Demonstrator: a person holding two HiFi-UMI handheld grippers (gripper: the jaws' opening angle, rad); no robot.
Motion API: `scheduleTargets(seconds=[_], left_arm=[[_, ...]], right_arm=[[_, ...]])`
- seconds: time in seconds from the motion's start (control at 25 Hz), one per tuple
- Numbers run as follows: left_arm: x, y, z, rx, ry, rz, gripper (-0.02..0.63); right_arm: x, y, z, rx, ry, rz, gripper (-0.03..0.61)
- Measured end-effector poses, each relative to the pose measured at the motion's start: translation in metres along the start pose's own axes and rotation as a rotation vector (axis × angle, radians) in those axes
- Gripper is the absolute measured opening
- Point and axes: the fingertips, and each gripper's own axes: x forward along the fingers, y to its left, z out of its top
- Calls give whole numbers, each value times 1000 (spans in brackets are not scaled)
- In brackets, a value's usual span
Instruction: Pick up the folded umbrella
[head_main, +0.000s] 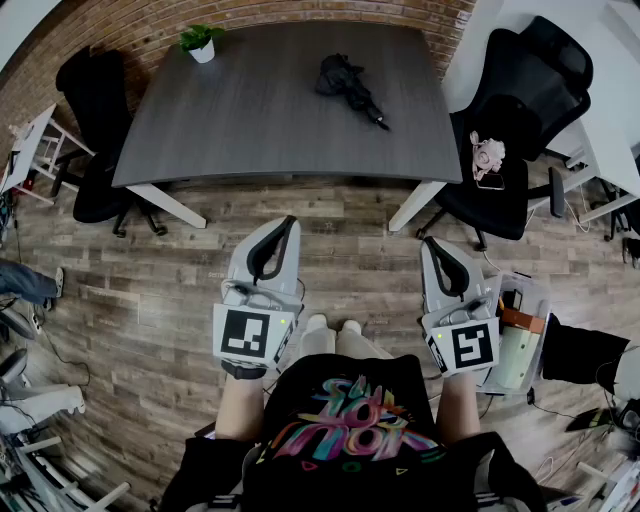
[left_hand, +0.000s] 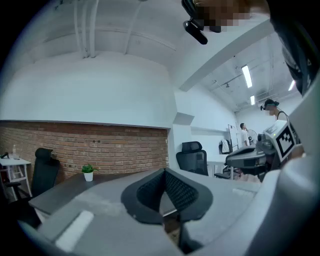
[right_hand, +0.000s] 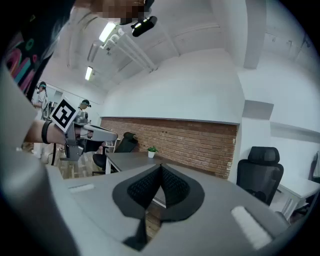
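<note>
The folded black umbrella lies on the dark grey table, toward its far right part. Both grippers hang over the wooden floor close to my body, well short of the table. My left gripper has its jaws closed tip to tip with nothing between them, as the left gripper view shows. My right gripper is likewise shut and empty. Neither gripper view shows the umbrella; the jaws cover much of the table.
A small potted plant stands at the table's far left corner. Black office chairs stand at the left and right, the right one carrying a pink object. A bin sits on the floor by my right gripper.
</note>
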Motion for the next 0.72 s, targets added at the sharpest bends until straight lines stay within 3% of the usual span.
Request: scheduleTargets(seconds=[0.72], left_arm=[[-19,-28,10,18,-23,56,2]], right_arm=[[-34,-17,-12,39,-38,-2,-2]])
